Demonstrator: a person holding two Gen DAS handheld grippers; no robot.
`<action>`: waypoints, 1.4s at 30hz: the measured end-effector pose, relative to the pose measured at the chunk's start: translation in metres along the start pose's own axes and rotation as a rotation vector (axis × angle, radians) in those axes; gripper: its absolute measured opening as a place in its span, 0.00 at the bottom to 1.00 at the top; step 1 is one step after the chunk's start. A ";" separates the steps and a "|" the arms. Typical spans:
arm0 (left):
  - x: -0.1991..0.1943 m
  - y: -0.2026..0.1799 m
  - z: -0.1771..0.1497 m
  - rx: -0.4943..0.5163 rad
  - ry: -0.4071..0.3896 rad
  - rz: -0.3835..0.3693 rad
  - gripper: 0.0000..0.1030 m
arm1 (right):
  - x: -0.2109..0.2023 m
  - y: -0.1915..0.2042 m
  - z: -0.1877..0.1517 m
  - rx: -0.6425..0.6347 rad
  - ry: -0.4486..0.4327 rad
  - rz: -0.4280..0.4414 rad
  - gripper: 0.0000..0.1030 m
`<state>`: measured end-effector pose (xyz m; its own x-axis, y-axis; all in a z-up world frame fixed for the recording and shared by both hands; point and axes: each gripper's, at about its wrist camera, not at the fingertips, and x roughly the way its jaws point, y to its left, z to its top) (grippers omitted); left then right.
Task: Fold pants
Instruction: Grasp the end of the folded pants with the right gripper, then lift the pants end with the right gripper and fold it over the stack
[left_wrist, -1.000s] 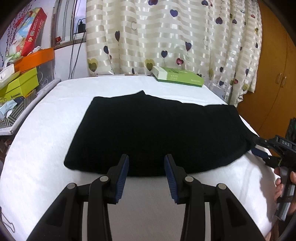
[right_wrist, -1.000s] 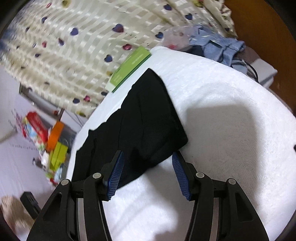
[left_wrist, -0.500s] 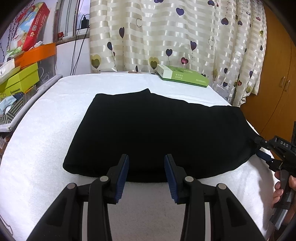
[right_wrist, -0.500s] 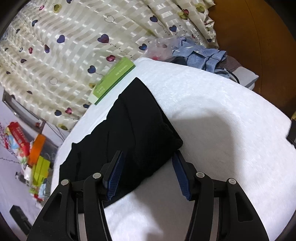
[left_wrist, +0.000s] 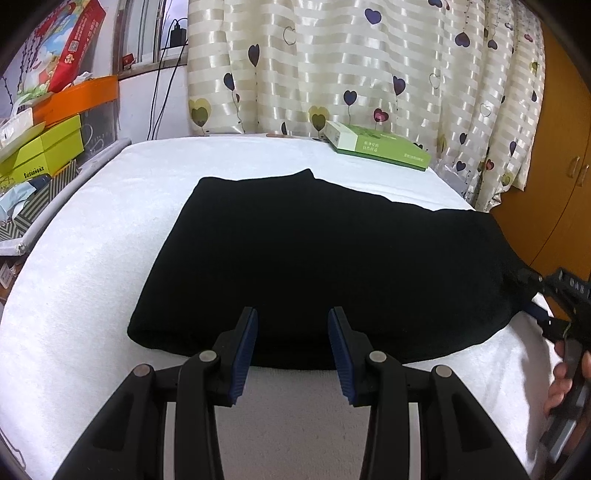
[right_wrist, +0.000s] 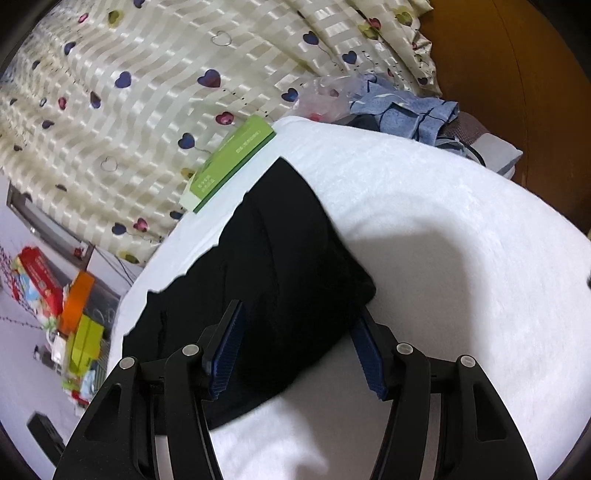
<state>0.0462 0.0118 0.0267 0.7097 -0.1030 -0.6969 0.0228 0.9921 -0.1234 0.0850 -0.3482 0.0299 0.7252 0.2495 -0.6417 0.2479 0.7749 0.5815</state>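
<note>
While the pants (left_wrist: 325, 266) lie folded mid-frame on the bed (left_wrist: 92, 258), we hold both tongs spread | left gripper (left_wrist: 292, 347) at near edge | right gripper (right_wrist: 295, 347) straddling the corner | box (left_wrist: 376, 147) upper right; bare sheet lower frame

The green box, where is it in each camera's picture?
Left wrist: green box lies at the bed's far edge, upper right of centre, beyond the black pants.
Right wrist: green box sits upper left of centre, tilted.
Shared landmark: heart-print curtain behind it.

Right gripper (right_wrist: 295, 347) straddles pants (right_wrist: 273, 280) closer.
</note>
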 end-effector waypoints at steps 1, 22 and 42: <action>0.000 0.000 0.000 0.002 0.001 0.000 0.41 | 0.004 -0.001 0.005 0.007 -0.002 0.004 0.57; 0.006 -0.004 -0.003 0.015 0.026 -0.006 0.41 | 0.015 0.011 0.020 -0.098 0.031 0.087 0.23; -0.017 0.015 -0.015 -0.057 -0.001 -0.014 0.41 | -0.001 0.098 0.030 -0.298 0.021 0.233 0.21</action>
<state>0.0245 0.0270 0.0261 0.7101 -0.1164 -0.6944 -0.0077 0.9849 -0.1730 0.1280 -0.2901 0.1023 0.7262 0.4481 -0.5214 -0.1219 0.8303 0.5438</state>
